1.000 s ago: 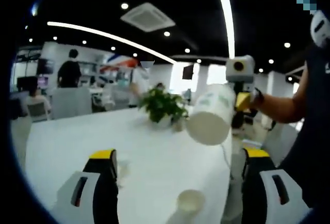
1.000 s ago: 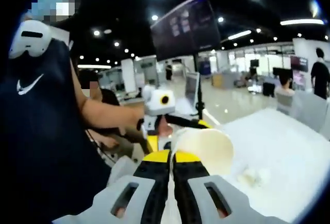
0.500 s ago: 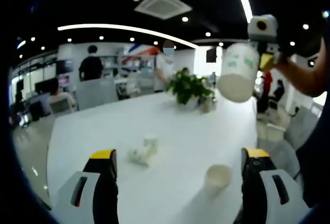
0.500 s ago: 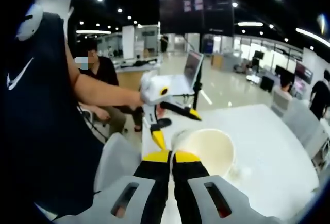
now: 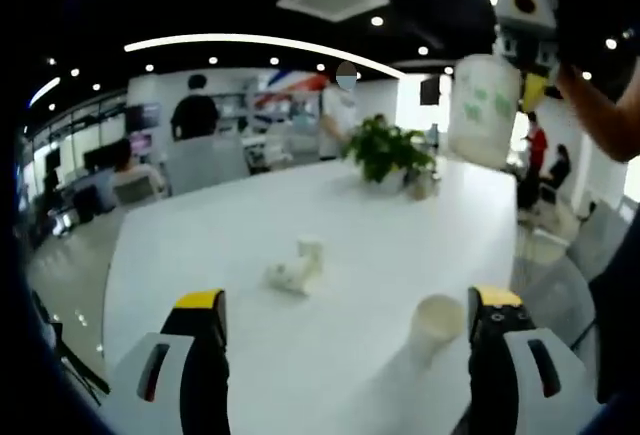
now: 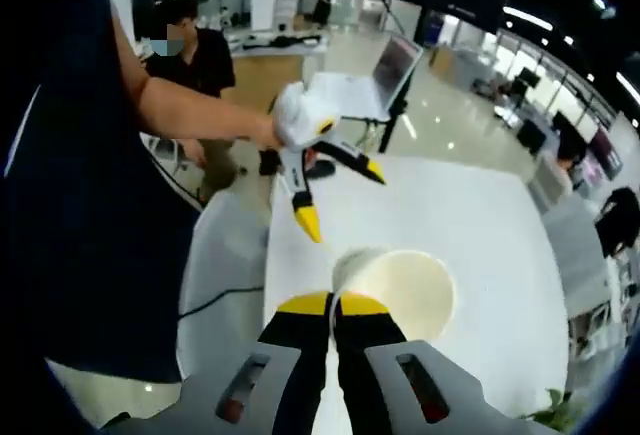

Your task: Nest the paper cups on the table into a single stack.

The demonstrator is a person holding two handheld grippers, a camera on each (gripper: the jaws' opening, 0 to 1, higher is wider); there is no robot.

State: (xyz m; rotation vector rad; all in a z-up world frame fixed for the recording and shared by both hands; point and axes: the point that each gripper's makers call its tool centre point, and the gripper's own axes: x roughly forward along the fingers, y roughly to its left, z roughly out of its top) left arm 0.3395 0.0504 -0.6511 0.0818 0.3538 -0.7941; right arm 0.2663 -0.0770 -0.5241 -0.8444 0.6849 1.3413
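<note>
The right claw [image 6: 333,307] is clamped on one paper cup [image 6: 402,290] up in the air, the left claw [image 5: 345,305] is wide apart with nothing in it, and another cup [image 5: 436,323] stands on the white surface [image 5: 250,235] waiting, so stacking is not done.

Lighting: overhead, from ceiling strip lights [image 5: 250,43] and recessed spots against a dark ceiling; room evenly bright. White table [image 5: 250,225] glares pale, its surface detail washed out; shadows faint. Image quality: strong fisheye bending toward the edges in both views; soft overall focus, background figures and small tabletop items blurred.
</note>
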